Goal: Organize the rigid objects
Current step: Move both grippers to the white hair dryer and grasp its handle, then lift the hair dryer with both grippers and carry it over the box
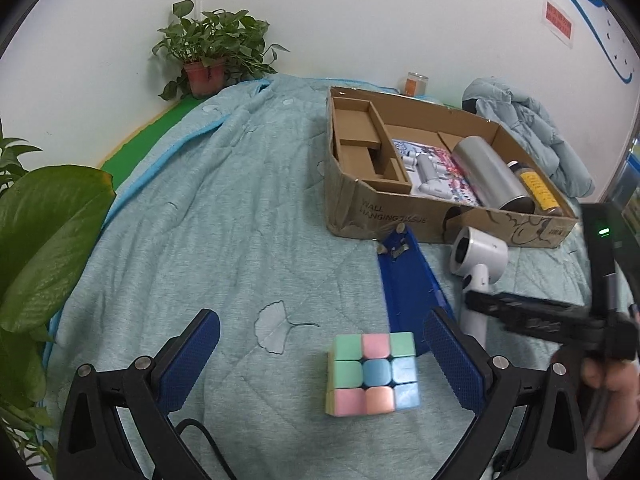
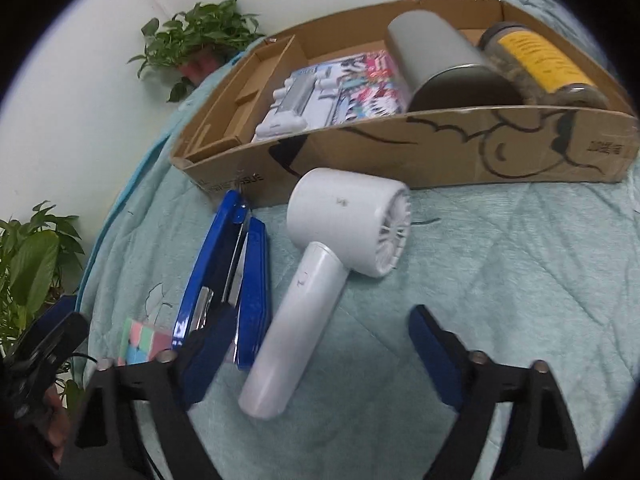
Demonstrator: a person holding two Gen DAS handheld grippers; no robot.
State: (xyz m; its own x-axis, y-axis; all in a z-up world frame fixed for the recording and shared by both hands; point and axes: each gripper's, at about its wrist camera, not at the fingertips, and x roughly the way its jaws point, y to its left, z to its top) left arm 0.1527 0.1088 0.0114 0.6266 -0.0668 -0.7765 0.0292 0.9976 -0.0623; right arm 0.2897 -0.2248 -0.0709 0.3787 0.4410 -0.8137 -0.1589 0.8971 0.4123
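Cube [image 1: 372, 374] is lying between the left gripper's [image 1: 322, 354] released fingers; the right gripper's [image 2: 320, 354] spread fingers are straddling the hair dryer [image 2: 320, 276] handle.

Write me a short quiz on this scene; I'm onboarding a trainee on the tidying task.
1. True or false: the puzzle cube lies between the open left gripper's fingers, not yet clamped.
2. Multiple choice: which lies inside the cardboard box? A) blue stapler B) white hair dryer C) silver cylinder
3. Fill in: the right gripper is open around the hair dryer's ____.

Key: 1 true; 2 C; 3 handle.
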